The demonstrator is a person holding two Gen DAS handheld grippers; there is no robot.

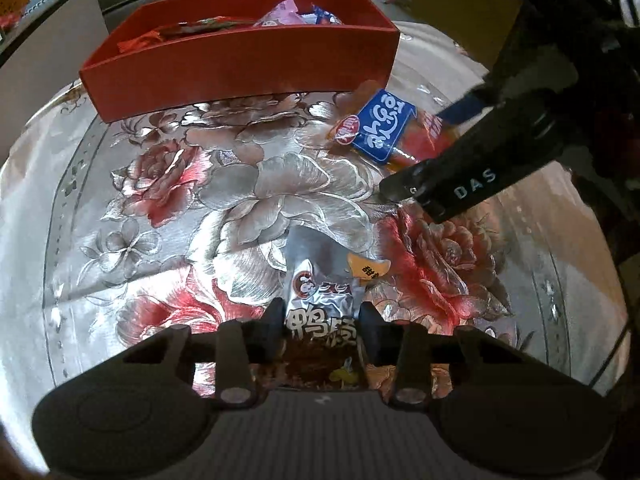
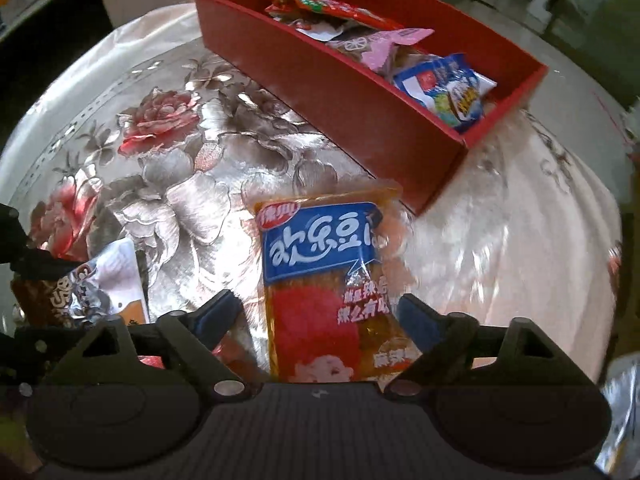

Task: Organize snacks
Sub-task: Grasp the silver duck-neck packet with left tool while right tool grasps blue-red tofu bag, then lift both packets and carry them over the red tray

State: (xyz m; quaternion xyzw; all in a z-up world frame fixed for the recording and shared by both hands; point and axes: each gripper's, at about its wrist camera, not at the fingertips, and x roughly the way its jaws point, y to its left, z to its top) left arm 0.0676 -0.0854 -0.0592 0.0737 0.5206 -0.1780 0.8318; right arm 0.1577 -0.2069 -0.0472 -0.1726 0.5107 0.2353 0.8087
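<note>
Orange packet (image 2: pixel 320 280) lay lengthwise between the right gripper's (image 2: pixel 316 316) unclenched jaws, red box (image 2: pixel 360 120) upper right; left gripper (image 1: pixel 320 328) clenched the silver packet (image 1: pixel 320 300).

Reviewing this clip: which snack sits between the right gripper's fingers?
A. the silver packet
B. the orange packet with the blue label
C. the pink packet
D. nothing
B: the orange packet with the blue label lies on the tablecloth between the right gripper's spread fingers, not yet pinched.

Black tongs (image 1: pixel 320 326), seemingly blue-padded
</note>
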